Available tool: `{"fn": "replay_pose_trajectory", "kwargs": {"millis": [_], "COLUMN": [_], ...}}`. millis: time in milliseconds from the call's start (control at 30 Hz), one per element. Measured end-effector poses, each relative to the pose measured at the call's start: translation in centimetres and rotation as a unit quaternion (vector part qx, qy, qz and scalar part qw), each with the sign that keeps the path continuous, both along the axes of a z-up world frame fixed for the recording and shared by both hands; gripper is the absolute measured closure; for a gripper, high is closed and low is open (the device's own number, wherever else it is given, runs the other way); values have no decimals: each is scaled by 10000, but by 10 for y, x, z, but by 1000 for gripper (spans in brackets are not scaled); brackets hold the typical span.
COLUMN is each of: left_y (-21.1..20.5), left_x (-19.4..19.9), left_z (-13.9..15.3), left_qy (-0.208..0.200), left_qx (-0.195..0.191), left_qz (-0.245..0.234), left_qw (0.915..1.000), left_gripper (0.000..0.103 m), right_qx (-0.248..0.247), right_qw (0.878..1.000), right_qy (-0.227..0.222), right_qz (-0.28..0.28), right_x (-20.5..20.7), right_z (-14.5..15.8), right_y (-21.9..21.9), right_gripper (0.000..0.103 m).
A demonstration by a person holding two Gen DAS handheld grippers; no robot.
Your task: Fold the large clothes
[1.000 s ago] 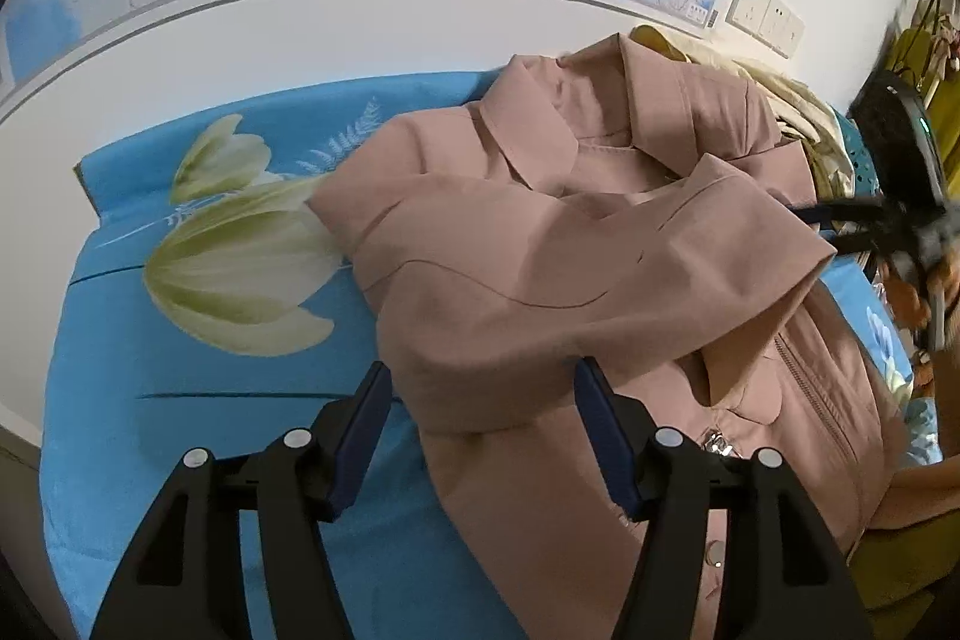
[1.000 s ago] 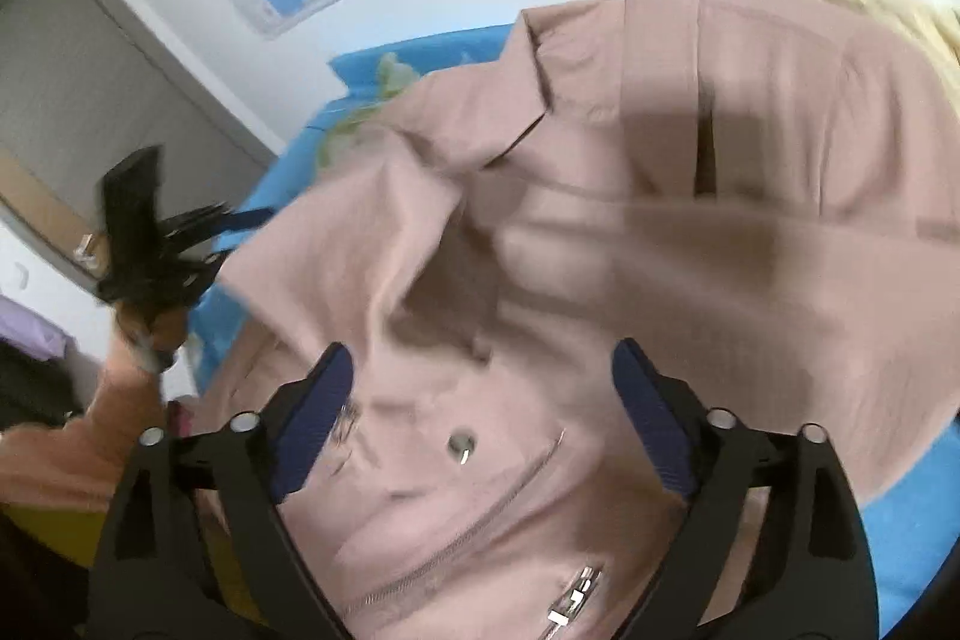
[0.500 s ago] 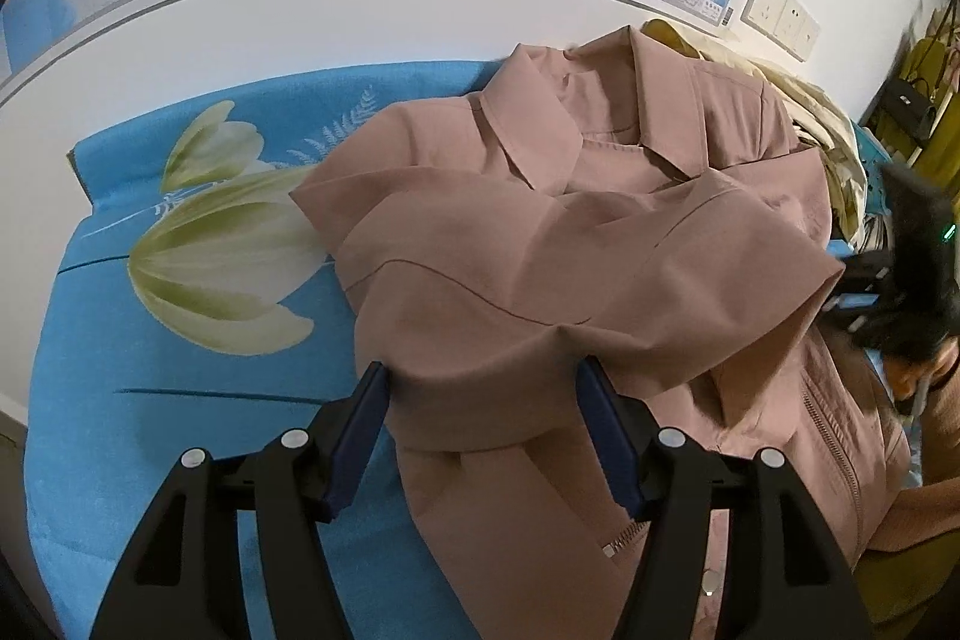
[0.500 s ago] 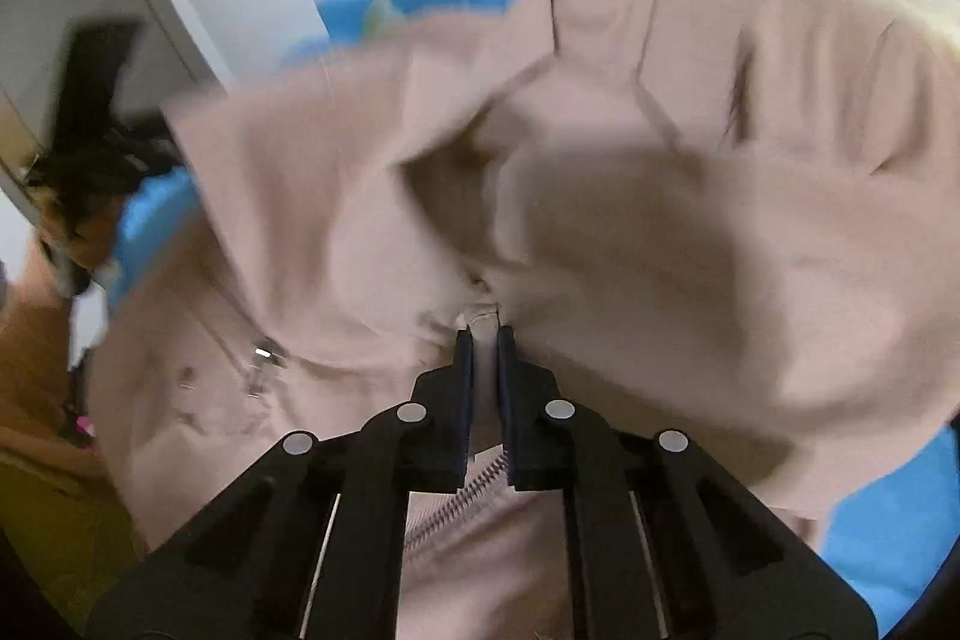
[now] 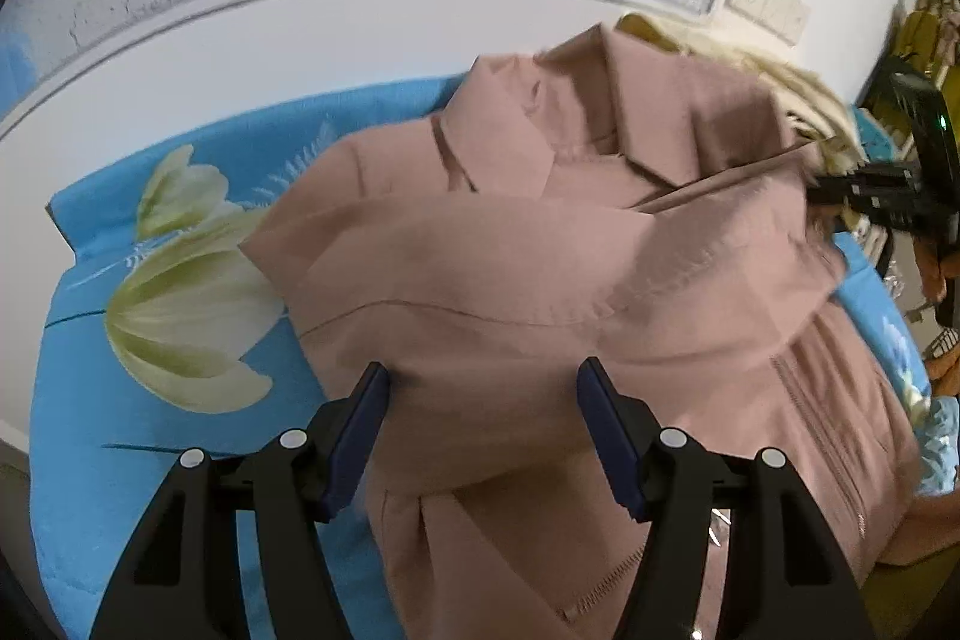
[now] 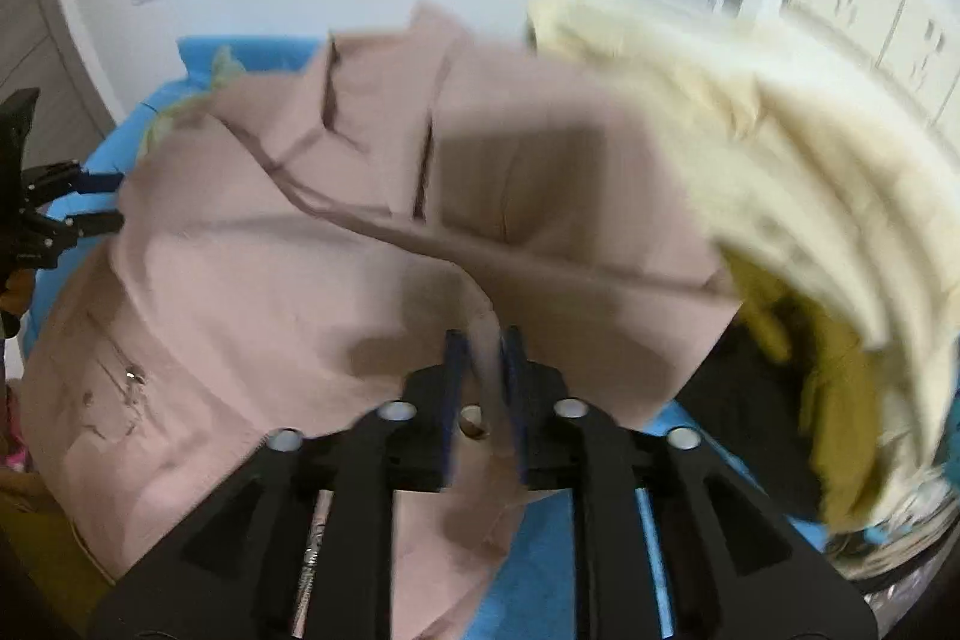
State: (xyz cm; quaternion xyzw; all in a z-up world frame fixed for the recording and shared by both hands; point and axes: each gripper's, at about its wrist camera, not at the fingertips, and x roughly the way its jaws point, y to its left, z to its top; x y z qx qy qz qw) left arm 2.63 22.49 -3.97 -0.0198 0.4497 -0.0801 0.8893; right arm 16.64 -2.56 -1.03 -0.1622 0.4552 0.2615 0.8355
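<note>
Right claw (image 6: 480,358) pinching jacket (image 5: 540,280) sleeve, mid-fold; left claw (image 5: 483,430) spread over jacket. Next: lay sleeve across chest, release.

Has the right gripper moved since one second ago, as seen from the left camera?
Yes. The right gripper, shut on the pink jacket, now sits higher, nearer the wall sockets.

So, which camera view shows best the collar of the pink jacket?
The left wrist view. There the collar of the pink jacket is sharp, with both lapels lying open. In the right wrist view the collar is smaller and blurred by motion.
</note>
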Motion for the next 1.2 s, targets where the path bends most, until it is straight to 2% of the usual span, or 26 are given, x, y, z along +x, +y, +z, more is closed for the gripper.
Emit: {"fn": "replay_pose_trajectory", "kwargs": {"millis": [33,100,267,300,367,400,433,467,500,667,733,833,1000,1067,1100,1133,1200], "left_y": [1,3,7,7,6,6,6,7,7,8,6,-4,-14,-15,-14,-14,-15], "left_x": [4,8,14,15,17,19,19,20,20,13,12,13,23,23,22,22,19], "left_z": [-2,-3,-8,-10,-14,-15,-16,-17,-16,-1,5,6,-17,-21,-21,-20,-17], "left_qy": [20,5,63,76,103,103,101,105,98,-167,-273,-400,-78,-60,-74,-82,-139], "left_qx": [39,124,29,50,32,39,55,48,48,-87,-145,39,285,343,334,339,387], "left_qz": [57,151,206,207,230,263,307,352,389,452,413,304,198,199,204,222,209], "left_qw": [10000,9998,9998,9997,9997,9996,9995,9993,9992,9988,9987,9987,9994,9992,9992,9991,9989], "left_gripper": [40,40,40,40,40,40,40,40,40,40,40,38,36,36,36,36,36], "right_qx": [56,214,741,726,599,616,605,604,602,993,1052,898,774,874,986,1097,1100], "right_qw": [10000,9997,9972,9972,9979,9976,9976,9976,9979,9933,9917,9914,9925,9914,9906,9893,9899], "right_qy": [34,-15,45,105,166,267,293,262,142,-396,-489,-530,-144,-143,-186,-298,-526], "right_qz": [-57,-142,-92,-117,-171,-159,-180,-201,-212,-441,-558,-791,-936,-960,-927,-910,-720], "right_x": [0,-3,-16,-17,-15,-13,-12,-12,-13,-18,-17,-11,-1,-3,-6,-11,-20], "right_z": [-7,-10,-10,-14,-23,-26,-27,-26,-21,21,27,22,-4,-4,-1,3,8], "right_y": [-3,-13,-34,-37,-36,-35,-33,-32,-32,-50,-58,-65,-67,-67,-69,-71,-65], "right_gripper": [56,33,31,33,56,79,84,96,101,102,102,102,102,94,64,39,42]}}
